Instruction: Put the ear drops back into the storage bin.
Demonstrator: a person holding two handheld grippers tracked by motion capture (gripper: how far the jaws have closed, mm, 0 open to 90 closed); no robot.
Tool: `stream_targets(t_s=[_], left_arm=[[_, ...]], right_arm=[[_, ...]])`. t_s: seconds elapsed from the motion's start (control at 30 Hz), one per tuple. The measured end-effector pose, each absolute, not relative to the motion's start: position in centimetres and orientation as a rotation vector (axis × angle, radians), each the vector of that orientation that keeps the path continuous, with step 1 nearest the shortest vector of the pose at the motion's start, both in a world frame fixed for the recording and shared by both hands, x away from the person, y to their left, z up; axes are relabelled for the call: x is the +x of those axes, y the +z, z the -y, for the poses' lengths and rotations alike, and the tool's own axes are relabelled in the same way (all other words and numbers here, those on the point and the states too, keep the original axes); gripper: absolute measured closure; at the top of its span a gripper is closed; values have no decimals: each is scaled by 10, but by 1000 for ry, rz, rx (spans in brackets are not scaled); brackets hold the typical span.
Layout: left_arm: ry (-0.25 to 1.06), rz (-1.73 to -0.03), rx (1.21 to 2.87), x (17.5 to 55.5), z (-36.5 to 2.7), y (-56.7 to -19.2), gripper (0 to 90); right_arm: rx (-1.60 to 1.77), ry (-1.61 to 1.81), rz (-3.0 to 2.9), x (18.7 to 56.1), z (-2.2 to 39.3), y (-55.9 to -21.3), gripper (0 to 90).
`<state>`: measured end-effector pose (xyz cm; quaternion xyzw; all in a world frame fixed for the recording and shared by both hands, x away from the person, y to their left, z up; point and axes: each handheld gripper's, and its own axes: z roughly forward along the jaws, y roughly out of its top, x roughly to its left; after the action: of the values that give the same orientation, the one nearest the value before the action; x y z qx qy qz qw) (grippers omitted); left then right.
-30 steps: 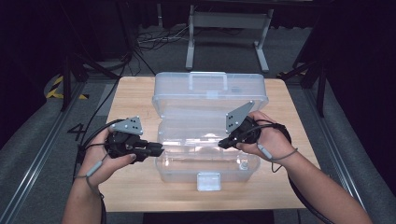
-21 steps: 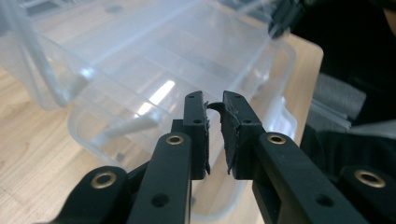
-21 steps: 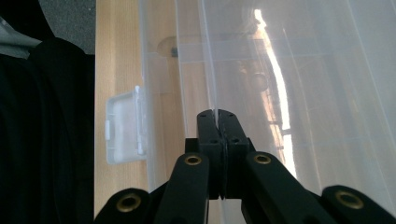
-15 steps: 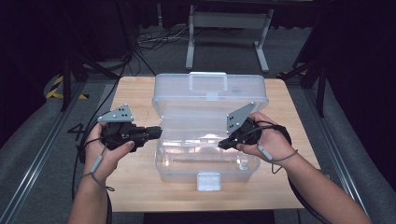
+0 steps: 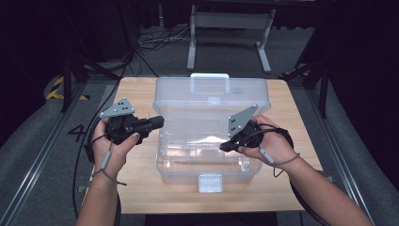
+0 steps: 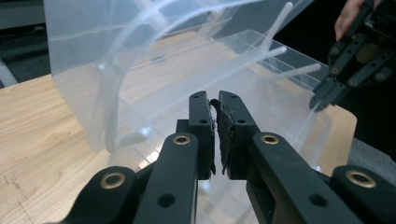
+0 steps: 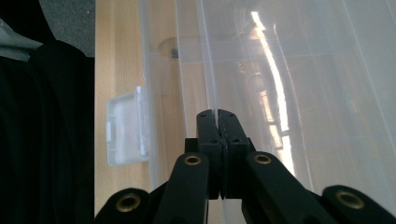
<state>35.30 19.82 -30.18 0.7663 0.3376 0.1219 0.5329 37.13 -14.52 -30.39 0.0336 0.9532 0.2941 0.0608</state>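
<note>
From above, your left gripper (image 5: pixel 157 122) had lifted off the table since a second earlier and hung at the left wall of the clear plastic box (image 5: pixel 211 141), whose lid stood open on the wooden table (image 5: pixel 282 188). Your right gripper (image 5: pixel 225 147) had stayed inside the box.

In the left gripper view, your jaws sat almost pressed together on nothing.

In the right gripper view, your jaws were pressed together; I couldn't tell whether a thin clear rim sat between them. The white latch (image 7: pixel 125 126) lay nearby.
</note>
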Motion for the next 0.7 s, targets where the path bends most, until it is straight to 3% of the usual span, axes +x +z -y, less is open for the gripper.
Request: stream_targets(t_s=[0.7], left_arm=[[338, -849, 1794, 352, -195, -301, 858]], right_arm=[[105, 893, -2868, 366, 146, -308, 884]])
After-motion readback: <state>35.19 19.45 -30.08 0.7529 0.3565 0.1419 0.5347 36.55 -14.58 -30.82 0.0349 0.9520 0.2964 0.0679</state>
